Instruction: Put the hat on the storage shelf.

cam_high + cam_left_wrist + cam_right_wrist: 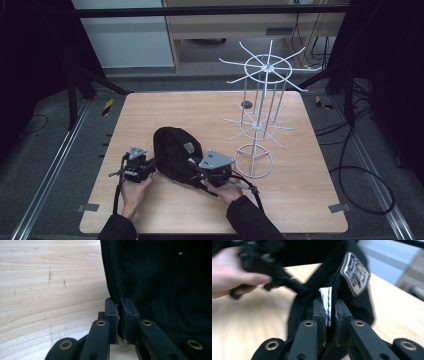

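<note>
A: Black cap (175, 152), where's it sitting?

B: On the wooden counter (295, 190), near side, left of centre, between the two hands. Crown is bunched up, a grey patch (189, 147) shows on its right side.

A: Left gripper (150, 166)?

B: Pinching the cap's left edge. In the left gripper view the jaws are pressed nearly together with the black fabric rim (119, 307) squeezed between the pads, counter wood beside it.

A: Right gripper (192, 172)?

B: Clamped on the cap's right edge. In the right gripper view the jaws are close together on the fabric, and a white sewn-in label (326, 303) sticks up from between them. The woven patch (355, 273) sits just above, on the outside of the cap. That view is a bit blurred.

A: Is the cap off the counter?

B: Right side looks raised a little; can't tell for the left.

A: Anything else around?

B: White wire display rack (260, 115) standing upright on the counter, right of the cap, its ring base (254, 161) just beside the right gripper. Small dark round thing (246, 104) on the counter behind the rack, too small to name.
</note>
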A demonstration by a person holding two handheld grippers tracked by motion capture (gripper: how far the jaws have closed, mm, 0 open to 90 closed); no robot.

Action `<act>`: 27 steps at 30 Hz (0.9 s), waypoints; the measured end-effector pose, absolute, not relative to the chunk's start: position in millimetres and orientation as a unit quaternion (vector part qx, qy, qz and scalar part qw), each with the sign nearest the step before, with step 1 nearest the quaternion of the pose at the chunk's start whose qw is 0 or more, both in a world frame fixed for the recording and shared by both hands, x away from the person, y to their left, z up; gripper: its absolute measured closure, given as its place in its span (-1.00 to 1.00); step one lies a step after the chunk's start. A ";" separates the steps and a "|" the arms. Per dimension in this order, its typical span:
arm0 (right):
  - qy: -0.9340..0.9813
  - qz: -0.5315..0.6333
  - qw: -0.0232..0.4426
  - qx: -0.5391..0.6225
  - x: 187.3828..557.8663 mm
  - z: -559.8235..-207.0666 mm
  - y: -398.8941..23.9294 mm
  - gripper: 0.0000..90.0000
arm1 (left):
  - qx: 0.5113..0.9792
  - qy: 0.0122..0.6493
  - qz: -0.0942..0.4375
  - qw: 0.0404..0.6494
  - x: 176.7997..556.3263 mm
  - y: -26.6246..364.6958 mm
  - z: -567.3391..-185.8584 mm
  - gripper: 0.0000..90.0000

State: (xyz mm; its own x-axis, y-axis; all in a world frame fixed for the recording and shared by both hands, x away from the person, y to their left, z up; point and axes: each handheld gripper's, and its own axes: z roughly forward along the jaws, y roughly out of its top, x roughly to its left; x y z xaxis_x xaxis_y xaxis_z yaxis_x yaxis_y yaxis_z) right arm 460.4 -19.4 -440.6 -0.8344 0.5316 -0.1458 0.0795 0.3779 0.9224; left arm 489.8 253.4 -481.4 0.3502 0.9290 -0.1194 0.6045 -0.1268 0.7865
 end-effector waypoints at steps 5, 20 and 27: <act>0.826 0.517 0.168 0.148 452.0 -448.8 -7.2 0.83 | 0.723 0.531 0.206 0.390 492.1 252.4 -483.9 0.88; 0.859 0.482 0.118 0.124 443.0 -473.6 7.5 0.82 | 0.726 0.531 0.185 0.396 496.1 259.0 -486.2 0.72; 0.866 0.458 0.148 0.135 442.2 -474.8 6.9 0.82 | 0.720 0.512 0.192 0.427 475.9 271.7 -457.3 0.36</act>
State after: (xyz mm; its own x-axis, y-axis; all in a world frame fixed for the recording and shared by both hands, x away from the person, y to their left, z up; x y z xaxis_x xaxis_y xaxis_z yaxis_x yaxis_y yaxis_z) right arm 442.2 6.9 -474.8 -0.9194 0.3700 -0.1332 0.0977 0.5432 0.8339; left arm 475.9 271.7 -457.3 0.4030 0.9010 -0.1608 0.5734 -0.1117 0.8117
